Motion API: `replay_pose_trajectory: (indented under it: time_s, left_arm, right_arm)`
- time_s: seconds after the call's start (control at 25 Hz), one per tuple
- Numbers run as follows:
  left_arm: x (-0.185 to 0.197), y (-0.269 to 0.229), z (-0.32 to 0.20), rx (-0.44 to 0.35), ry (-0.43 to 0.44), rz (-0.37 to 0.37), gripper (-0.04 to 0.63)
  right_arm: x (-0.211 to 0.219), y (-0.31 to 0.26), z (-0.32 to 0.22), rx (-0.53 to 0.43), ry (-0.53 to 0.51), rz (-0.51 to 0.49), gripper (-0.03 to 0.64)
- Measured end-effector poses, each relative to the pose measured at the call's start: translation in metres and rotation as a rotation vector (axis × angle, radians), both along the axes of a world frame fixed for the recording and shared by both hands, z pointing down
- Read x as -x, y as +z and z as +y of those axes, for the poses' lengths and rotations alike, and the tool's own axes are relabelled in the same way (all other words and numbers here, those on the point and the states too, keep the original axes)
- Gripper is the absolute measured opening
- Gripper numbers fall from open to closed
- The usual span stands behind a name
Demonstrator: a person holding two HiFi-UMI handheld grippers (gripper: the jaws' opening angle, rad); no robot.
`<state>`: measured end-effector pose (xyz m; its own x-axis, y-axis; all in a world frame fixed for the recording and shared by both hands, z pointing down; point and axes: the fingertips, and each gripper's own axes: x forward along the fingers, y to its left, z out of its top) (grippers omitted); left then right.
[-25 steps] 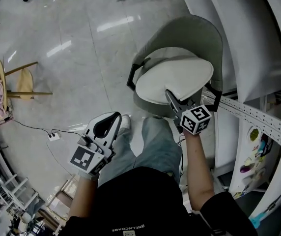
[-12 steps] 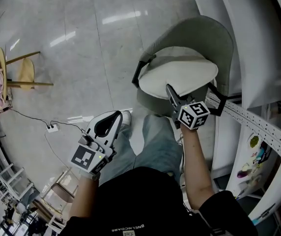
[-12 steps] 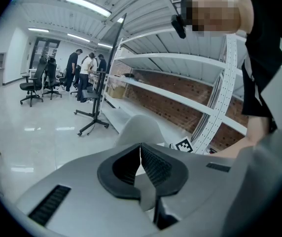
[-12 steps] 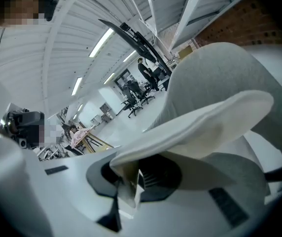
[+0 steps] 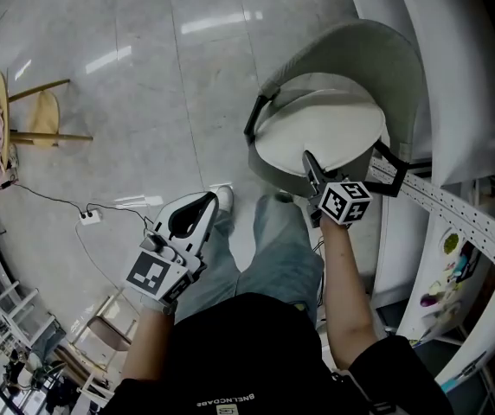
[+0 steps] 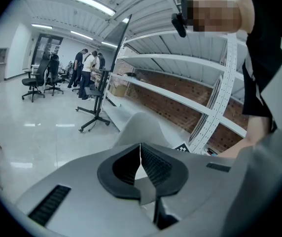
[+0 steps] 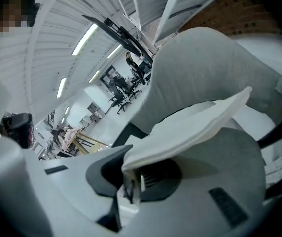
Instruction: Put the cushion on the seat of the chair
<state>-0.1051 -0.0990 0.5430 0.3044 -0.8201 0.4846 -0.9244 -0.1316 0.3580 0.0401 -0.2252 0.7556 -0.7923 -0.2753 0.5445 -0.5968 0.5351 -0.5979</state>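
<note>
The chief risk was judged to lie in the grip. The off-white, flat, rounded cushion [image 5: 321,128] was pinched only at its thin near edge by the right gripper [image 5: 310,168], so a slip out of the jaws could be expected if the cushion dragged on the upholstery. A crooked landing was also thought possible, since the cushion was held from one side alone. Its far edge could ride up the curved back of the grey-green upholstered tub chair [image 5: 390,54], or its rim could catch on the black arm bracket [image 5: 253,119] at the chair's side. Too early a release might leave the near edge hanging over the front of the seat.

The cushion was seen over the chair's seat, within the curve of the back; whether it already lay flat there could not be told. In the right gripper view it was shown sloping away from the jaws, which were clamped narrowly on its edge.

The right arm was stretched forward, its gripper pointed ahead and downward at the chair's front. The left gripper [image 5: 197,207] was held low beside the person's left leg, over the glossy grey floor [image 5: 144,93], pointed forward and down, well apart from the chair; its jaws were closed together with nothing between them
</note>
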Motion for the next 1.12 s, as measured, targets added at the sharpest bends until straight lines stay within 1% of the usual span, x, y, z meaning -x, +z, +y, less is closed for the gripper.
replay_pose_trajectory:
  time_s: [0.2,0.52,0.72,0.88,1.12]
  left_arm:
    - [0.005,0.007,0.016,0.013,0.006,0.003,0.014]
    - [0.008,0.029,0.037,0.059,0.0,0.027,0.014]
    - [0.004,0.04,0.046,0.084,0.009,0.02,0.014]
    - [0.001,0.044,0.053,0.101,0.012,0.018,0.014]
    - [-0.003,0.047,0.057,0.114,0.012,0.006,0.014]
  right_arm:
    - [-0.007,0.023,0.018,0.021,0.001,0.068,0.043]
    - [-0.016,0.062,0.042,0.051,0.021,0.139,0.043]
    - [-0.032,0.091,0.049,0.074,0.053,0.182,0.044]
    - [-0.047,0.113,0.053,0.115,0.093,0.204,0.049]
    - [-0.063,0.143,0.06,0.168,0.118,0.238,0.065]
